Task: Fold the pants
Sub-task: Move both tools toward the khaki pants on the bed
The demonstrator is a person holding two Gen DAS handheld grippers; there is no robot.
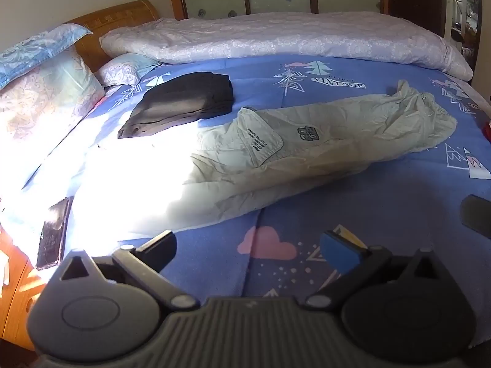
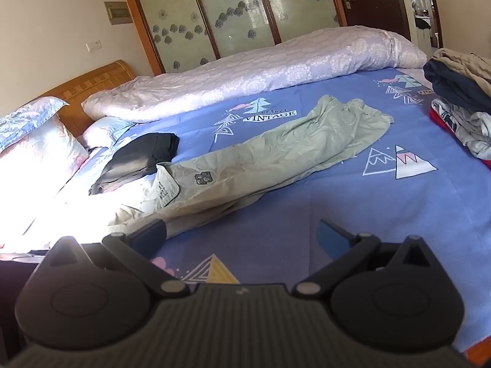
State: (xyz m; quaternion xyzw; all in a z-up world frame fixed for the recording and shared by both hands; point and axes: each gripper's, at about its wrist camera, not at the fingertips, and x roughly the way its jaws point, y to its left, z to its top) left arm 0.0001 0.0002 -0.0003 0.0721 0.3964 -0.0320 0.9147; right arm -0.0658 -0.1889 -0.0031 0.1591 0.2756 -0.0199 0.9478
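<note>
Blue printed bedsheet carries pale green pants laid lengthwise, seemingly for folding, beside a folded dark garment; left gripper and right gripper hover near, fully spread, empty.

Crumpled pale green cloth pants lie on the bed's smooth matt printed cotton sheet, beside a glossy wooden headboard and frosted glass doors.
</note>
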